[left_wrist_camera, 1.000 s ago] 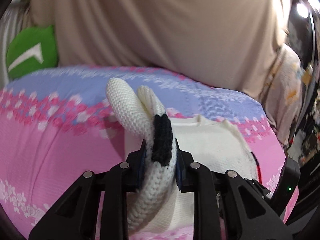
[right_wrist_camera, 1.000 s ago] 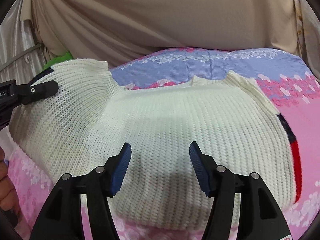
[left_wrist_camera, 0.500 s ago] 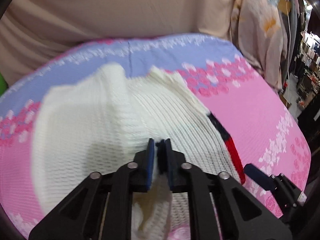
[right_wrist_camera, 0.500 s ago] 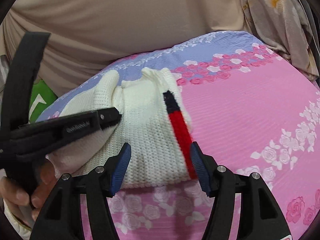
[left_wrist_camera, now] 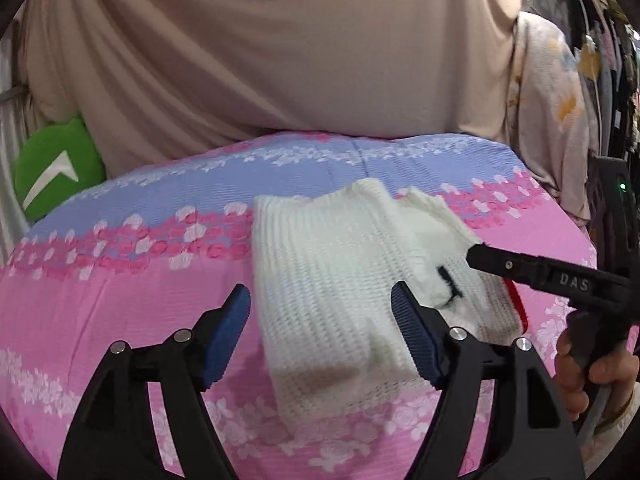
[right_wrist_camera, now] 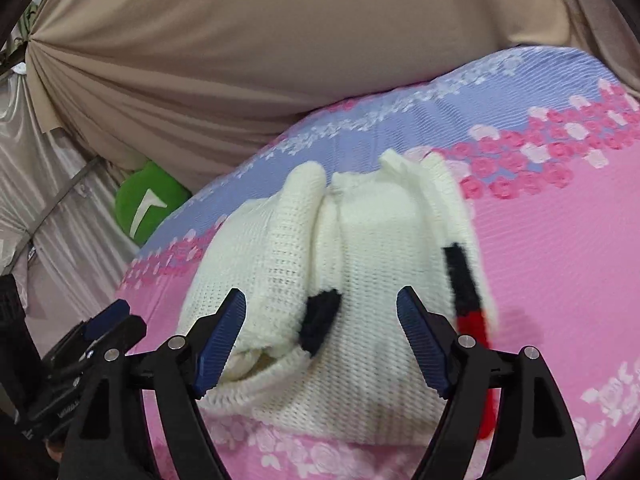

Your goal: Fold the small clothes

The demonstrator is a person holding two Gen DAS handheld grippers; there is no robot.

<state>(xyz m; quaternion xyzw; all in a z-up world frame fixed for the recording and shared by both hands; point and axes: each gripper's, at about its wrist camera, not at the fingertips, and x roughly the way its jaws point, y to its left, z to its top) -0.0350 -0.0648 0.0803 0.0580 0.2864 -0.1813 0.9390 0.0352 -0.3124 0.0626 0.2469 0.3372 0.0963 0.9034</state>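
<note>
**Left sleeve's down, sweater's a long strip now**

Your left gripper has just let go of the sleeve it was pinching: jaws have been opening, nothing clamped. Right gripper has been widening too, also empty. The white sweater lies folded on the bed, long axis running straight away from you, near hem just below both grippers. Either hand's close, I'd guess.
</note>
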